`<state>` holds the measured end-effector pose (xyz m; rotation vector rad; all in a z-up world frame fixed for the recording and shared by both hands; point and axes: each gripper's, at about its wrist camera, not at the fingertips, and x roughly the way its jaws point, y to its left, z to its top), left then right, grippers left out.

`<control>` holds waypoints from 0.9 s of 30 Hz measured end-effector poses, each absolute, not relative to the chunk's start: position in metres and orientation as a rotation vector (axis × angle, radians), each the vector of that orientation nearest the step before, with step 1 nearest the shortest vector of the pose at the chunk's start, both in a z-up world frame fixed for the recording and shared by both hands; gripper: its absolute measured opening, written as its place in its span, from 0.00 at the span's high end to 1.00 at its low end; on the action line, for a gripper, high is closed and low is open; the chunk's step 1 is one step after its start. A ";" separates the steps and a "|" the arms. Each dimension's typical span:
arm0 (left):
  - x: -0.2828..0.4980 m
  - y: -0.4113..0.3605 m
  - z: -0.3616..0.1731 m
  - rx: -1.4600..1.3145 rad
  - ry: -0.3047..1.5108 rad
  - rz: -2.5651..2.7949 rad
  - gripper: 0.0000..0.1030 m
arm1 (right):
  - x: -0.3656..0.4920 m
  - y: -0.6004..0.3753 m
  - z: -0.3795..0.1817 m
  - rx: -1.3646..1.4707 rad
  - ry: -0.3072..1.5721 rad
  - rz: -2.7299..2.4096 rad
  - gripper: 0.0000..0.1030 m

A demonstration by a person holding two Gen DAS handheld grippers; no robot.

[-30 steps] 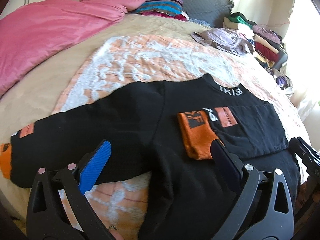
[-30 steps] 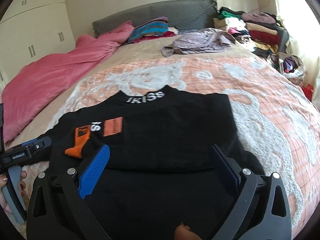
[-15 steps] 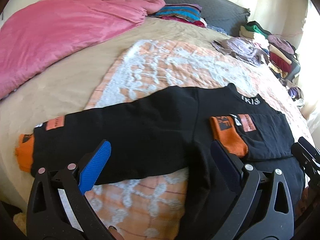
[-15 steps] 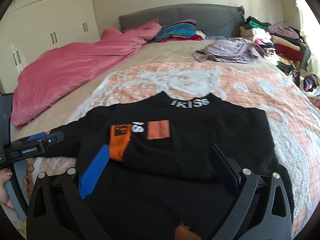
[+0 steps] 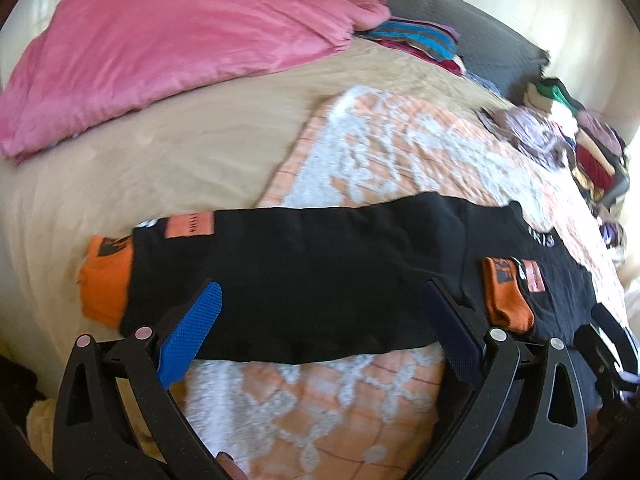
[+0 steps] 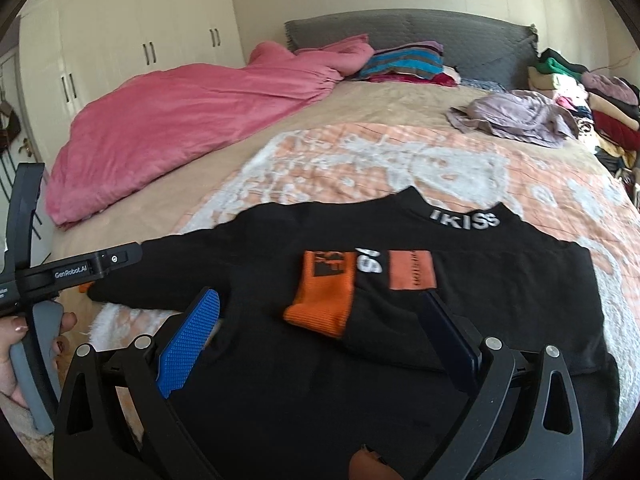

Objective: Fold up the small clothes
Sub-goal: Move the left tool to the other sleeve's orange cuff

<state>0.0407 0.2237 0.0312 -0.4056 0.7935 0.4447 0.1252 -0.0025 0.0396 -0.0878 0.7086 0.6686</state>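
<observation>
On the bed (image 6: pixel 192 216), across an orange-and-white patterned blanket (image 6: pixel 360 160), we see a black sweatshirt (image 6: pixel 480 288) lying flat, its neckband lettered "IKISS" turned toward the headboard (image 6: pixel 440 36). One sleeve is folded in over the chest, its orange cuff (image 6: pixel 320 300) resting on the black body. The other sleeve (image 5: pixel 312 272) stretches straight out sideways, its orange cuff (image 5: pixel 106 280) lying on the beige sheet beyond the blanket's edge. Our left hand-held gripper (image 5: pixel 320 332) hovers over that outstretched sleeve, fingers spread wide and holding nothing. Our right hand-held gripper (image 6: pixel 320 336) hangs over the body of the sweatshirt, likewise wide open and empty. A pink duvet (image 6: pixel 192 120) lies bunched along the far side, and a heap of clothes (image 6: pixel 580 100) sits by the headboard's other end.
</observation>
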 end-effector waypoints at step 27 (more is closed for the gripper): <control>-0.029 0.345 0.019 -0.723 0.793 0.677 0.09 | 0.098 0.069 0.063 -0.104 0.663 0.848 0.04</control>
